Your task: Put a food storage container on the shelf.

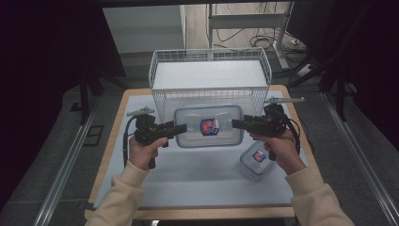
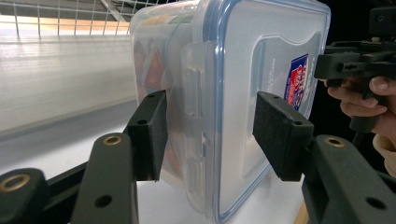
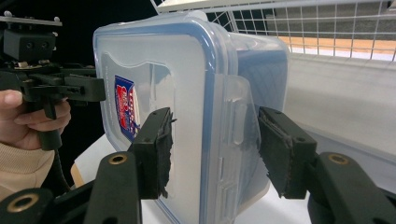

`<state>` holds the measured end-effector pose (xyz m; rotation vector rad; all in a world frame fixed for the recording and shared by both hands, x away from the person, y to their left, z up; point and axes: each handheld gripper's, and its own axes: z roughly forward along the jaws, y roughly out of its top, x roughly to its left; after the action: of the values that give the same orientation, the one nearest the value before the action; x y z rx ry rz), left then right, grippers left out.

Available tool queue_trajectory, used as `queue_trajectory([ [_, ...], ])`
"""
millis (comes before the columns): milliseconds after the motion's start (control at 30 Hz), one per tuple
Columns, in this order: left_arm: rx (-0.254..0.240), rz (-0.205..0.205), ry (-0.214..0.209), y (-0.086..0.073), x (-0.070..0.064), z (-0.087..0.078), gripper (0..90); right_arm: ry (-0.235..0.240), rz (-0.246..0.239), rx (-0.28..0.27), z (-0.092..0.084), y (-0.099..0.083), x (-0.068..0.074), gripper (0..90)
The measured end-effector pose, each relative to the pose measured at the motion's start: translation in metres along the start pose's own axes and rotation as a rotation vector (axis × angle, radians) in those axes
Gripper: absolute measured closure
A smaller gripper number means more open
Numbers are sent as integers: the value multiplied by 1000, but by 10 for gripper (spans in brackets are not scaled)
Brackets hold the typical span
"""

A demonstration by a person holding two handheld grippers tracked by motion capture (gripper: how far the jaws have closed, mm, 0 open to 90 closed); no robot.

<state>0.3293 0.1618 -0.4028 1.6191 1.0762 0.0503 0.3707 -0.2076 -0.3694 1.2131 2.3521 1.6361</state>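
- My left hand-held gripper and right hand-held gripper each clamp one short end of the lidded plastic container, held just before the wire basket.
- It looks stiff, smooth, likely slippery; gripping over the latches seems safest.
- A smaller container sits on the tabletop.

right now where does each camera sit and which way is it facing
High view: above the person's side of the table, looking forward and down; both forearms, left gripper and right gripper hold the large container before the wire basket.
Left gripper view: rides the left gripper, its jaws straddling one container end.
Right gripper view: rides the right gripper, straddling the opposite end.
Both gripper views share the container and each other's hand.
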Motion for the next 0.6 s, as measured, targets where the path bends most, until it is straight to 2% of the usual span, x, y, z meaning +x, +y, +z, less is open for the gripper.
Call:
queue_trajectory([
  [600, -17, 23, -7, 28, -2, 4, 465, 0, -14, -30, -6, 24, -5, 464],
])
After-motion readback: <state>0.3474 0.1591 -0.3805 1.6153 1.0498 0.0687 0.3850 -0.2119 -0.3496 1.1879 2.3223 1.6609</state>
